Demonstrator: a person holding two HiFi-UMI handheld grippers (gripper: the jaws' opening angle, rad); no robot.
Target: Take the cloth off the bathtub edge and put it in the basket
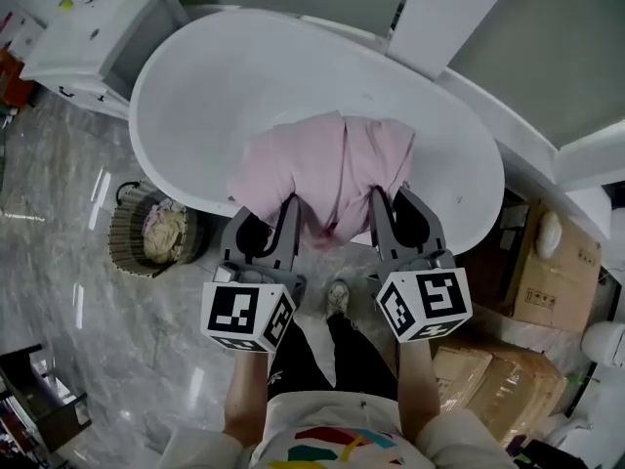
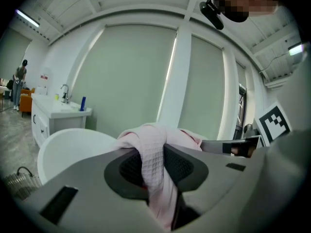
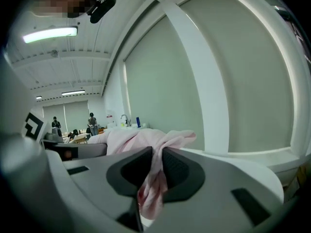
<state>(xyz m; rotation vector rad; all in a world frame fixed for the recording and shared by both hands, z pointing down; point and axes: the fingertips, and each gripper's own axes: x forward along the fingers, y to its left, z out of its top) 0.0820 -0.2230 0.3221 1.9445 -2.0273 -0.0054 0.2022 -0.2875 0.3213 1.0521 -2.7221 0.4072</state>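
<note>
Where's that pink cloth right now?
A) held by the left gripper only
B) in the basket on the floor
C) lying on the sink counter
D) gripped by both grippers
D: the pink cloth is pinched between the jaws of both the left gripper and the right gripper.

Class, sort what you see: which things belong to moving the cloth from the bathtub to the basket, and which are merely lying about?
Job in hand: pink cloth, clamped by left gripper and right gripper; bathtub; wicker basket.

Lying about: sink cabinet; blue bottle; cardboard boxes.
</note>
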